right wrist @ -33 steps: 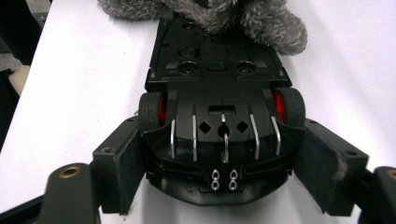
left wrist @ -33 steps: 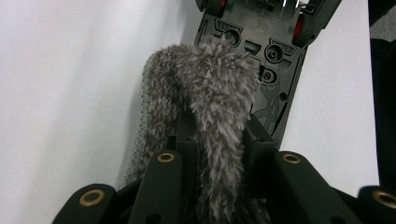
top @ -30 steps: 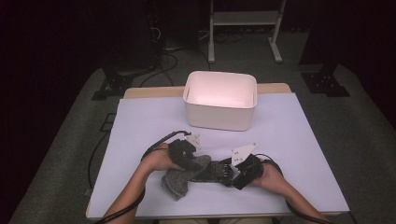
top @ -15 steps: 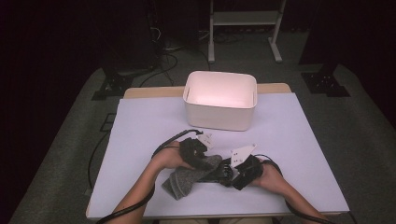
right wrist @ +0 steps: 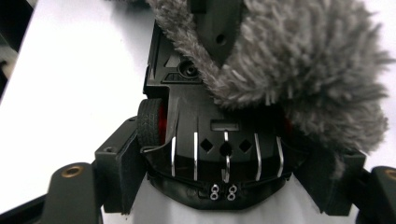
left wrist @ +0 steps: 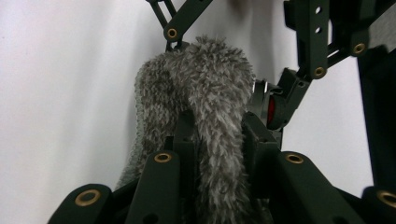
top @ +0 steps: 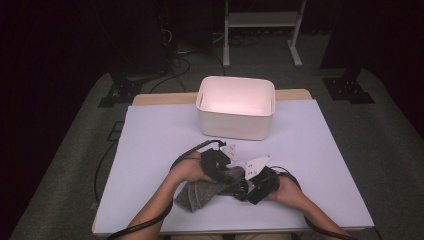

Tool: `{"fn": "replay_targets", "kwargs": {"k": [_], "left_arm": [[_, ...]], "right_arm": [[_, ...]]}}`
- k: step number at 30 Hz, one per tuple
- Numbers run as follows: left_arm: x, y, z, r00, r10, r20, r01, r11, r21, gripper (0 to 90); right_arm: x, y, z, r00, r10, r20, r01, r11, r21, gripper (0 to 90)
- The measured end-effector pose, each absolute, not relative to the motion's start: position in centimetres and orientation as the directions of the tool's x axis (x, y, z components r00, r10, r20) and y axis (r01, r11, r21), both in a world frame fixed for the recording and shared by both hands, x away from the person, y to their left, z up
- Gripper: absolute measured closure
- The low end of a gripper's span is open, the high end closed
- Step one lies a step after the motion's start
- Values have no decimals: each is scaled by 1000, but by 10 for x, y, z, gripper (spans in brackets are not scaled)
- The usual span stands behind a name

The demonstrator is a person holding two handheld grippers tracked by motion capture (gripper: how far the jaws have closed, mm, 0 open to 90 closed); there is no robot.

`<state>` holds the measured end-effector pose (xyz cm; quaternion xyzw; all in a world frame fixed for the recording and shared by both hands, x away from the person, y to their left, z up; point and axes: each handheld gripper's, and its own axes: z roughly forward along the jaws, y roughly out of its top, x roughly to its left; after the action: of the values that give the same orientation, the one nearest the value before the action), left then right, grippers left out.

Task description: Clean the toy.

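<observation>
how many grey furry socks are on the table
1: a grey fuzzy sock at the near edge, its end clamped in the left gripper. Another could be hidden under the hands.

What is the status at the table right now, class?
Left hand-held gripper shut on fuzzy grey fabric sock. Right hand-held gripper clamps black toy car, sock draped over it. White rectangular plastic bin behind, path unobstructed.
</observation>
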<state>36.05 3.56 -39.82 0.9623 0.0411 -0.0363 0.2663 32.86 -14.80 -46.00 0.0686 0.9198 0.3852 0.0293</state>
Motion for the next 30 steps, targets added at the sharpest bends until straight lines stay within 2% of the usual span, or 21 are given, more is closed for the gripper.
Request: {"fn": "replay_targets", "kwargs": {"k": [6,19,23,25,27,30], "left_arm": [[361,46,-400,989,83,-121,136,-835,534,714],[358,52,-400,988,96,-123,147,-834,532,702],[354,45,-398,990,78,-114,127,-842,525,701],[345,34,-399,991,25,-134,93,-844,529,701],[343,31,-398,994,19,-111,74,-854,515,699],[341,29,-397,991,-13,-136,63,-841,537,699]], "right_arm": [[327,-151,-461,-989,148,9,110,690,716,212],[328,-158,-462,-988,151,23,120,678,725,230],[327,-159,-463,-988,151,18,116,674,730,231],[327,-160,-464,-988,151,11,110,668,736,231],[327,-160,-464,-988,152,13,113,668,735,231],[327,-160,-464,-987,157,19,120,665,737,232]]}}
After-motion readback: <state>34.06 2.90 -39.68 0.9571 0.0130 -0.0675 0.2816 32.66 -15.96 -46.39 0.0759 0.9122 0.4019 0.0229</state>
